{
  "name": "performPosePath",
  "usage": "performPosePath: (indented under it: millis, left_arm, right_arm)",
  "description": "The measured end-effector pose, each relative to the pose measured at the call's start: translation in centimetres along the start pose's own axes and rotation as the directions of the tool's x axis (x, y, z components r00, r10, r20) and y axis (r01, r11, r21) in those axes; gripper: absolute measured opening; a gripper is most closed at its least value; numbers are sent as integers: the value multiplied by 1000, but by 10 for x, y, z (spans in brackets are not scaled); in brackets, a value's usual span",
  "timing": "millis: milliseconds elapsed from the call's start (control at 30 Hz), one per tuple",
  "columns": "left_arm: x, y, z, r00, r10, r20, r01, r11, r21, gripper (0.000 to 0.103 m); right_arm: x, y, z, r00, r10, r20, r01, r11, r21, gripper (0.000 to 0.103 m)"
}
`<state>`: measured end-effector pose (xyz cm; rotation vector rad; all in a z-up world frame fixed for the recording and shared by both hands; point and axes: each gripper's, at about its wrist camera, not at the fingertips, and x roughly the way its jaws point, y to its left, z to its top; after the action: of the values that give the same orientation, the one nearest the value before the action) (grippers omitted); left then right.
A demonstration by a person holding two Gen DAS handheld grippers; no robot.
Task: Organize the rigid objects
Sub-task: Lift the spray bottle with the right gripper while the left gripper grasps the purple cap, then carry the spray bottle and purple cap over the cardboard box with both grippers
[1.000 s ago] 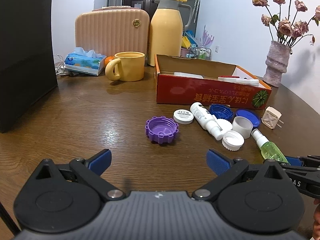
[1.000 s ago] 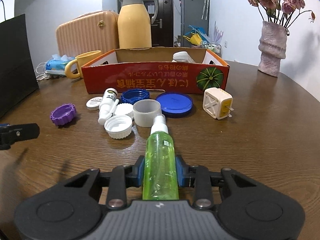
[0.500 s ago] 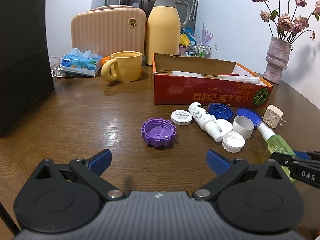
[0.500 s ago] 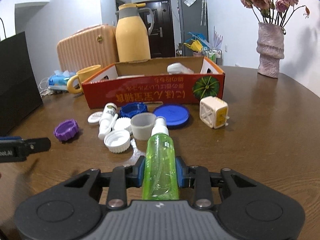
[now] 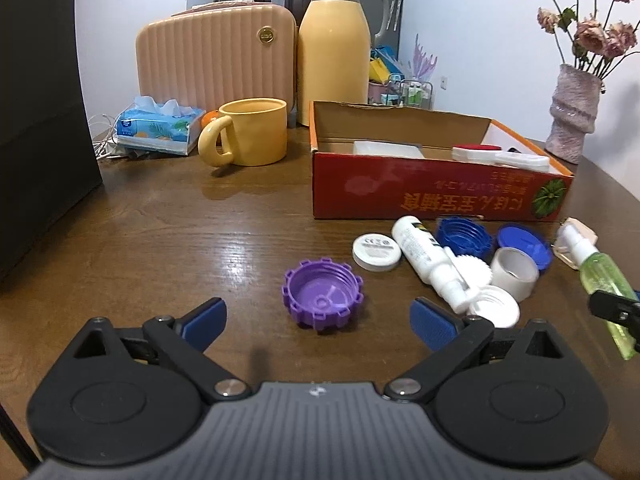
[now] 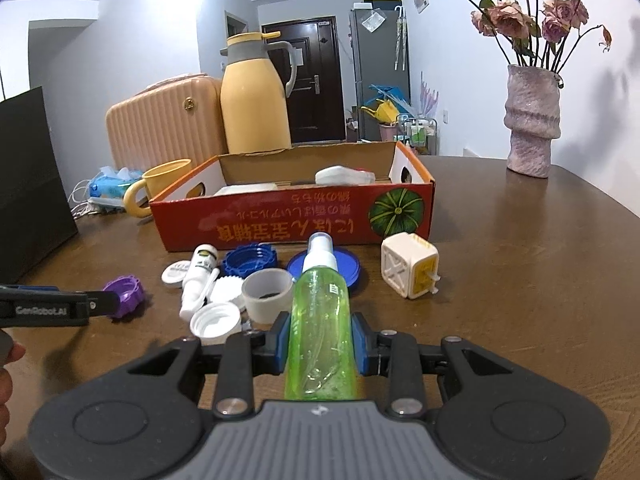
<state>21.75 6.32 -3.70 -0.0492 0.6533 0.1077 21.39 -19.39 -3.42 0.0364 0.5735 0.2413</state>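
Dark glossy wood counter (image 5: pixel 168 240), white walls, dark door at the back; pink ribbed case (image 5: pixel 216 56), yellow jug (image 5: pixel 334 40), yellow mug (image 5: pixel 252 132) and tissue pack (image 5: pixel 158 124) along the far side, textured vase (image 6: pixel 530 120) with dried roses far right. Red cardboard box (image 6: pixel 296 220) holds white items, only their tops clear the near wall, can't identify them. Left view crops the green spray bottle (image 6: pixel 320 320) at the right edge; white bottle's (image 5: pixel 424 256) label too small to read. Right gripper (image 6: pixel 320 346) jaws clamped on the green spray bottle's body, long axis along the fingers, white nozzle pointing away toward the box, bottle above the lid cluster. Left gripper (image 5: pixel 318 318) jaws wide open, empty, purple cap (image 5: pixel 322 294) on the counter just ahead between them.
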Motion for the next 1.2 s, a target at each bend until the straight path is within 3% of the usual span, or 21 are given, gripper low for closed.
performPosePath:
  millis: [233,333,367,400,433,500,833,1200]
  left_arm:
    - [25,-4,8,1000,18,-24,-18,1000,4,90]
    - [35,-7,9,999,8,-39,-7,1000,10,79]
    - [37,-9,9,999,4,-44,-3,1000,13,71]
    - [40,-9,9,999,-3,-50,4,1000,14,56]
    - [43,-10,9,998,-12,-60,13,1000,12,54]
    - [45,-8,9,997,-42,-67,42,999,-4,54]
    - [31,-7,14,1000,-29,-11,29,1000,-13,53]
    - [8,-27,46,996,-55,74,55,998,5,53]
  right_arm:
    - [8,-2,7,1000,-6,12,6,1000,4,30]
    - [11,-3,9,1000,-6,16,6,1000,4,30]
    - [12,-3,9,1000,-6,16,6,1000,4,30]
    - [14,-4,10,1000,-6,15,6,1000,6,30]
    - [15,-4,10,1000,-6,15,6,1000,6,30]
    - [16,-4,11,1000,-4,15,3,1000,4,30]
    - [19,-7,18,1000,-3,27,3,1000,5,30]
    - [14,-13,44,997,3,74,-3,1000,6,30]
